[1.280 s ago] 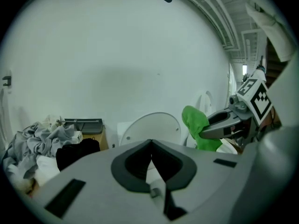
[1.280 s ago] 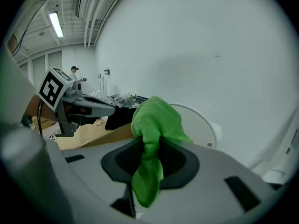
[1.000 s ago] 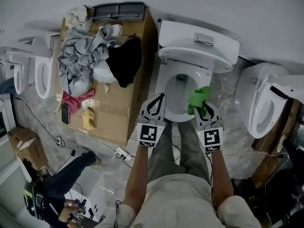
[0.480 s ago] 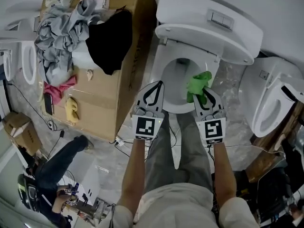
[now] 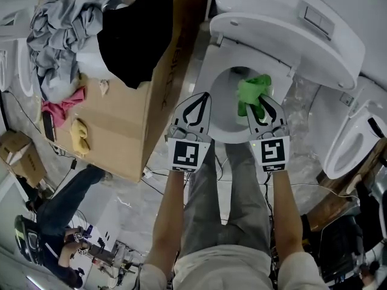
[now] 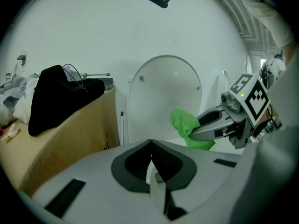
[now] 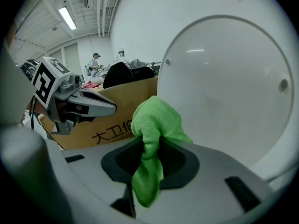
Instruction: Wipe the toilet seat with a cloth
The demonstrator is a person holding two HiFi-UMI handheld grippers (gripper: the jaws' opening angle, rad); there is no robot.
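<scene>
A white toilet with its lid [image 5: 284, 41] raised stands in front of me, the seat ring [image 5: 207, 104] lying around the bowl. My right gripper [image 5: 259, 101] is shut on a green cloth [image 5: 253, 91], which hangs over the right side of the bowl, just above the seat. In the right gripper view the cloth [image 7: 155, 123] bulges out of the jaws in front of the lid [image 7: 233, 92]. My left gripper [image 5: 203, 95] hovers over the seat's left side, shut with nothing in it. The left gripper view shows the lid [image 6: 163, 97] and the cloth [image 6: 185, 125] to the right.
A cardboard box [image 5: 127, 125] stands close on the toilet's left, piled with a black garment [image 5: 130, 35] and grey clothes [image 5: 57, 29]. Another toilet [image 5: 357, 144] is at the right. Cables [image 5: 154, 175] lie on the floor; a person [image 5: 60, 210] sits lower left.
The view has closed in on the toilet. Both grippers have moved forward over the bowl, the right one still holding the green cloth.
</scene>
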